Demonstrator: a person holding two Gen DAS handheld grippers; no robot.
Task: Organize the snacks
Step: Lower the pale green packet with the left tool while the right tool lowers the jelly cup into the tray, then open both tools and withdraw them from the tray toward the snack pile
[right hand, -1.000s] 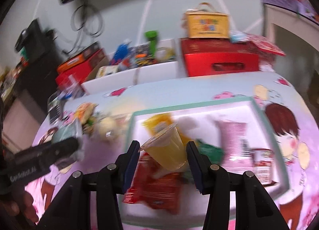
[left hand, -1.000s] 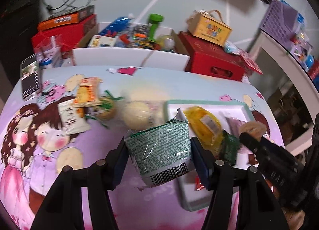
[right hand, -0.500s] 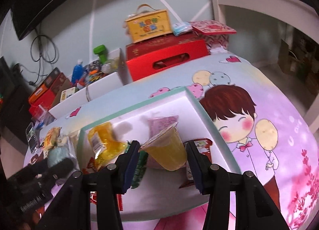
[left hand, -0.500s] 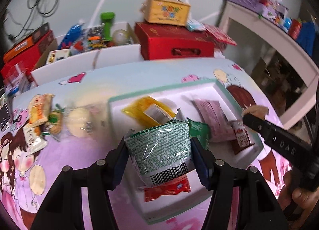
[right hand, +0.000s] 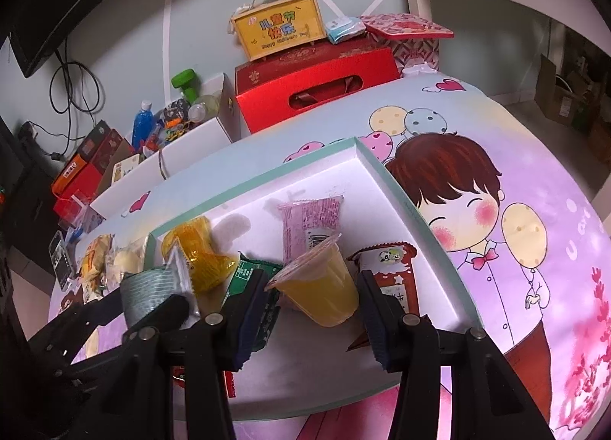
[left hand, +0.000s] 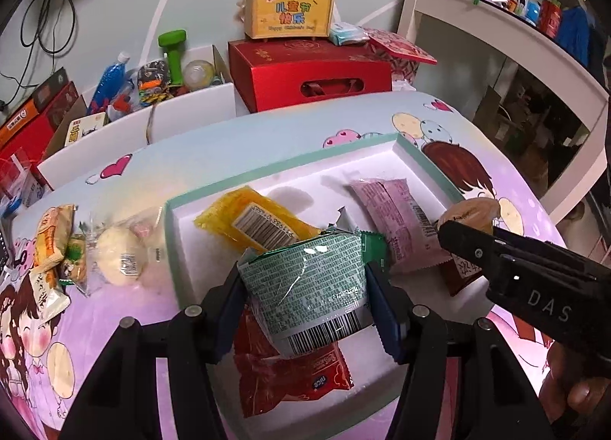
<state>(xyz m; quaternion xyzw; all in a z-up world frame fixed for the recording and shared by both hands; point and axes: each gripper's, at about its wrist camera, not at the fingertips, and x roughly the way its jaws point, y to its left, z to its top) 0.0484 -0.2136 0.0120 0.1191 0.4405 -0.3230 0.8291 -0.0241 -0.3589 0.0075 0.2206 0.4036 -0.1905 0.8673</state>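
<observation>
Green-printed cup [left hand: 305,287] clamped in the left gripper [left hand: 305,300] and yellow jelly cup [right hand: 317,287] pinched in the right gripper [right hand: 311,306] hang over the white tray [left hand: 290,172], apparently so both can join the snacks there.

Snack packets [left hand: 397,218] in tray [left hand: 416,161], apparently.

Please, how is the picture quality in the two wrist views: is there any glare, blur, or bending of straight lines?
Left wrist view: sharp; a glare streak on the film of the green cup, and the tray rim bows from the fisheye lens. Right wrist view: also sharp; the tray edges curve, the corners are dark, and the yellow jelly cup shows no strong glare.
</observation>
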